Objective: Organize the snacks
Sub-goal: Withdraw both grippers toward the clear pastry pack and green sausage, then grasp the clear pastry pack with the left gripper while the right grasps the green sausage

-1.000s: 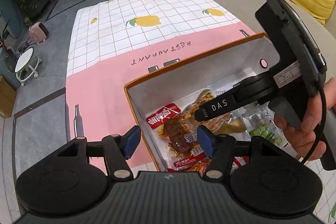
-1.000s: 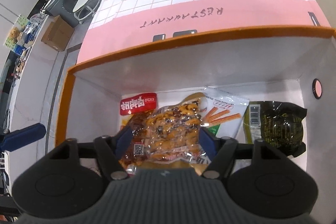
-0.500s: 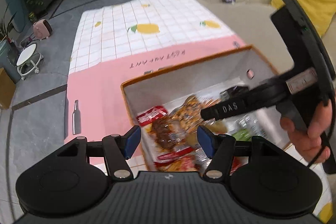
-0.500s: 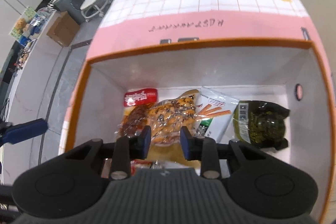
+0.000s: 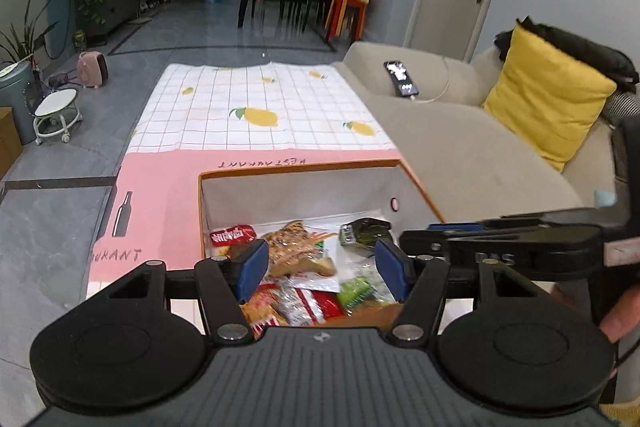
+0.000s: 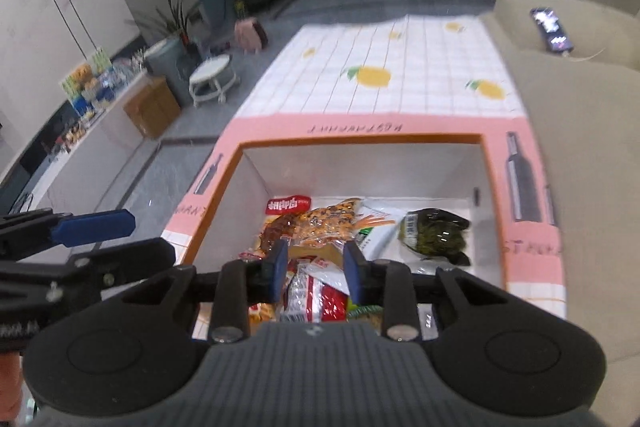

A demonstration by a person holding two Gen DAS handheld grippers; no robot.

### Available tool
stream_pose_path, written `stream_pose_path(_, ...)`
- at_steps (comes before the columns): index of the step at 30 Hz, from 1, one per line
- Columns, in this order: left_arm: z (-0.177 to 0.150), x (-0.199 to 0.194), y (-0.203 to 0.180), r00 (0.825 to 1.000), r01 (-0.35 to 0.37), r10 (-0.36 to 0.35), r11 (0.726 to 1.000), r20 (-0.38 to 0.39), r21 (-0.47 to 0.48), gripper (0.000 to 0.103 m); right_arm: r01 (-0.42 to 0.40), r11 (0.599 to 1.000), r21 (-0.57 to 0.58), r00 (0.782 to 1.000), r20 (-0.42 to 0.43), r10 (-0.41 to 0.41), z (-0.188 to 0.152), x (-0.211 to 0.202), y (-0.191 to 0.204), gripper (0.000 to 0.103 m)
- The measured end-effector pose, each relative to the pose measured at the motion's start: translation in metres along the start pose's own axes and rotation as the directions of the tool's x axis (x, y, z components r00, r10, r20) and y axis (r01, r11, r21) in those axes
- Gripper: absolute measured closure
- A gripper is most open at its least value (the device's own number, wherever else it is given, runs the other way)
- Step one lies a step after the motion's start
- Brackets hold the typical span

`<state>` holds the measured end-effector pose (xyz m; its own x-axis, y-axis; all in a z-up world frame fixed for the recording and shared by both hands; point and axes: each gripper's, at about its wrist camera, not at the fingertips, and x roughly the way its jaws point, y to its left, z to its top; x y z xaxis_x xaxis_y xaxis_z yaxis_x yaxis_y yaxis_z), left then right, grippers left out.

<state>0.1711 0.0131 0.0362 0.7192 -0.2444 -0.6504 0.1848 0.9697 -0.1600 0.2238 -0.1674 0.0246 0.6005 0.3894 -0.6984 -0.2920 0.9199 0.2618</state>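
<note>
An orange-rimmed white box sits on the pink and checked tablecloth and holds several snack packets. Among them are a red-labelled meat packet, a clear nut packet, a white stick-snack packet and a dark green packet. My left gripper is open and empty above the box's near end. My right gripper is partly open and empty, raised above the box. The right gripper also shows in the left wrist view.
A beige sofa runs along the right with a yellow cushion and a charging phone. A small white stool and a pink heater stand on the grey floor at left. The tablecloth stretches beyond the box.
My right gripper let go of the nut packet, which now lies in the box, narrowed its jaws, and both grippers lifted up and back from the box.
</note>
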Motion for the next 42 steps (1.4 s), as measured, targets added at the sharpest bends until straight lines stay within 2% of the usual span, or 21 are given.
stream_pose_path(5, -0.028, -0.018, -0.013, 0.999, -0.016, 0.015, 1.000, 0.030, 0.003, 0.031, 0.014, 0.999, 0.038, 0.996, 0.089, -0.017, -0.041, -0.046, -0.004, 0.074)
stream_pose_path(10, -0.059, -0.021, -0.017, 1.000, -0.017, 0.016, 0.999, -0.015, -0.044, 0.031, 0.060, 0.997, 0.050, 0.985, 0.158, -0.067, -0.091, -0.072, -0.002, 0.074)
stream_pose_path(15, -0.090, -0.011, -0.016, 0.997, -0.020, 0.013, 0.996, -0.074, -0.089, 0.031, 0.103, 0.993, 0.053, 0.978, 0.175, -0.111, -0.141, -0.069, -0.002, 0.074)
stream_pose_path(19, -0.111, 0.003, -0.016, 0.994, -0.037, 0.024, 0.992, -0.109, -0.120, 0.031, 0.134, 0.991, 0.024, 0.979, 0.150, -0.137, -0.171, -0.050, -0.002, 0.074)
stream_pose_path(27, -0.135, 0.025, -0.019, 0.987, -0.081, 0.072, 0.995, -0.146, -0.055, 0.031, 0.164, 0.985, -0.044, 0.979, 0.126, -0.158, -0.190, -0.020, -0.005, 0.073)
stream_pose_path(35, -0.139, 0.050, -0.003, 0.984, -0.054, 0.040, 0.996, -0.174, -0.075, 0.030, 0.210, 0.971, -0.112, 0.976, 0.084, -0.201, -0.191, 0.012, -0.011, 0.072)
stream_pose_path(40, -0.142, 0.067, 0.003, 0.980, -0.059, 0.050, 0.997, -0.191, -0.043, 0.029, 0.201, 0.971, -0.133, 0.980, 0.032, -0.198, -0.191, 0.032, -0.016, 0.071)
stream_pose_path(42, -0.144, 0.073, 0.004, 0.979, -0.058, 0.054, 0.998, -0.197, -0.015, 0.029, 0.190, 0.973, -0.132, 0.982, 0.012, -0.190, -0.193, 0.040, -0.018, 0.066)
